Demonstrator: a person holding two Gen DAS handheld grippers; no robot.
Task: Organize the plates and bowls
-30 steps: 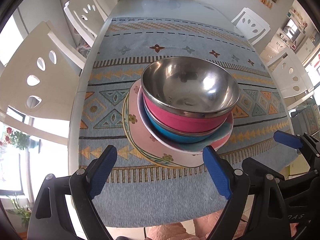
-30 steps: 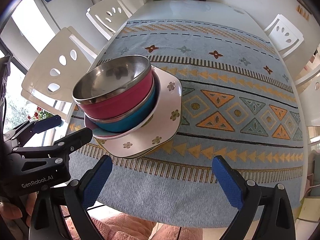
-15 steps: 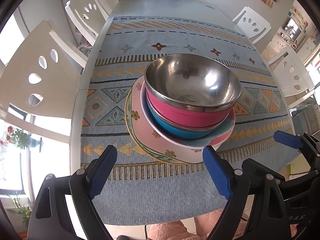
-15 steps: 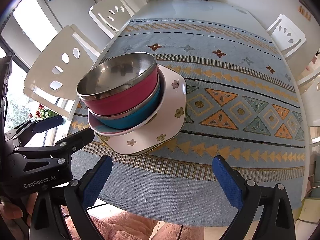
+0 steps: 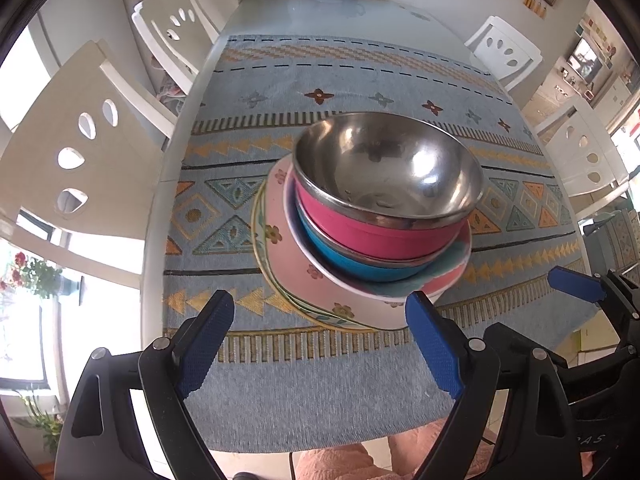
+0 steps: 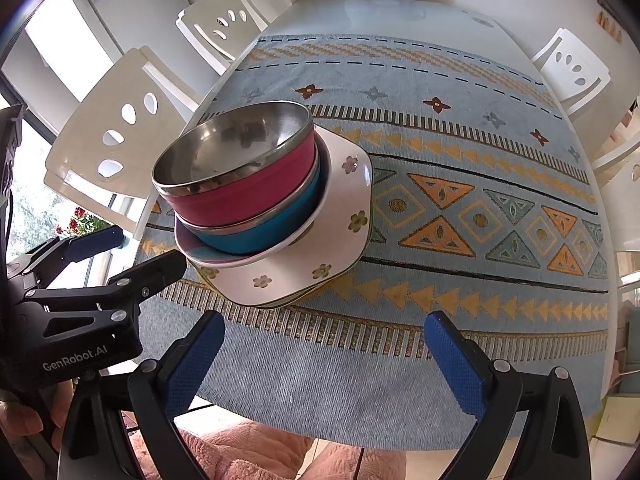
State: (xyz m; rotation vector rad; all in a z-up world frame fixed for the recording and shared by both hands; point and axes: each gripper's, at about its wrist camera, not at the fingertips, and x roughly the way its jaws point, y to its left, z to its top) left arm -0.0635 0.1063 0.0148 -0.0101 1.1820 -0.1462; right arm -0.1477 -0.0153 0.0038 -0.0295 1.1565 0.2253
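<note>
Stacked steel-lined pink bowl (image 5: 380, 224) over blue bowl (image 5: 352, 264) sits on flowered pink plates (image 6: 304, 268) near the desk's (image 5: 280, 12) front edge: rigid, slippery, top-heavy; lift by plate rims. Left gripper (image 5: 316, 344) and right gripper (image 6: 324, 360) gape, empty.
</note>
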